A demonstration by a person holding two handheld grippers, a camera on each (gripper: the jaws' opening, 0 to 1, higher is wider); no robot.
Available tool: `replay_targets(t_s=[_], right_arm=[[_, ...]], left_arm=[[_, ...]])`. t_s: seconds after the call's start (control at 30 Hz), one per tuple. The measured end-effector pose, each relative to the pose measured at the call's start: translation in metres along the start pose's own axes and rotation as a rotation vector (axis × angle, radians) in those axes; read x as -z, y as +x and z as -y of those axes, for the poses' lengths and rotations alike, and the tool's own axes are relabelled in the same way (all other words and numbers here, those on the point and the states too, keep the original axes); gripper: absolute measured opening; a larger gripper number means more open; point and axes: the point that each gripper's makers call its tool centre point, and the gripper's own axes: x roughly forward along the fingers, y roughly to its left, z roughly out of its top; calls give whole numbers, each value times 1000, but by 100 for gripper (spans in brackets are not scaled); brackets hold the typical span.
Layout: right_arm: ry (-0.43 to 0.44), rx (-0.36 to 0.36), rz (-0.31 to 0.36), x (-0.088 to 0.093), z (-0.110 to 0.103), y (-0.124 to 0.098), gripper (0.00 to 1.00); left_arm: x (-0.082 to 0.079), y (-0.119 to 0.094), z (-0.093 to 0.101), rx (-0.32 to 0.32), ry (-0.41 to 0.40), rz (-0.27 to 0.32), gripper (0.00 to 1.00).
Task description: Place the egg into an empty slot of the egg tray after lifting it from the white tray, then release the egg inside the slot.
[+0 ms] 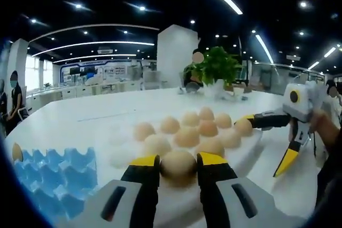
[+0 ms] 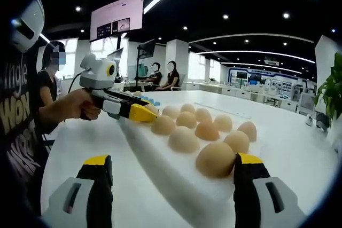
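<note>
My left gripper [image 1: 179,162] is shut on a tan egg [image 1: 179,168] at the near edge of the white tray [image 1: 251,145]. I cannot tell whether that egg is off the tray. Several more eggs [image 1: 187,136] sit in rows on the tray. The blue egg tray [image 1: 53,177] lies at lower left, with one egg [image 1: 17,152] at its far corner. My right gripper [image 2: 171,168] stands wide open over the white tray [image 2: 160,164], an egg [image 2: 215,158] just inside its right jaw. In the right gripper view, a hand holds the left gripper [image 2: 143,113] at the tray's far end.
Both trays rest on a large white table [image 1: 80,116]. A potted plant [image 1: 216,68] stands at its far side. A person [image 2: 32,110] stands close at the left of the right gripper view, and others sit at desks behind.
</note>
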Motion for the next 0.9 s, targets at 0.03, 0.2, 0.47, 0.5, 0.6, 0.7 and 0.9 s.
replay_targets(t_s=[0.03,0.2,0.47,0.5,0.6,0.7,0.9], right_arm=[[0,0,1,0,0,0,98],[3,0,5,-1,0,0,98],[3,0,8,-1,1,0,98],[3,0,8,-1,1,0,98],[4,-1,9,-1,1,0,98],[1,0,7,-1,1,0,98],[0,0,7,-1,1,0,98]], left_arm=[[-2,-1,0,1,-9,6,28],[-9,-6,-3,-2,-18,22,28],[-17,-9,-3,-9,-28,38,28],[-18,-9,-5,-12,-29,42,28],[-21,-10,-9,-21,-29,49,28],[-23,-13,-12,-28,-33,54,28],[-24,-16,-19,-42,-36,58,28]])
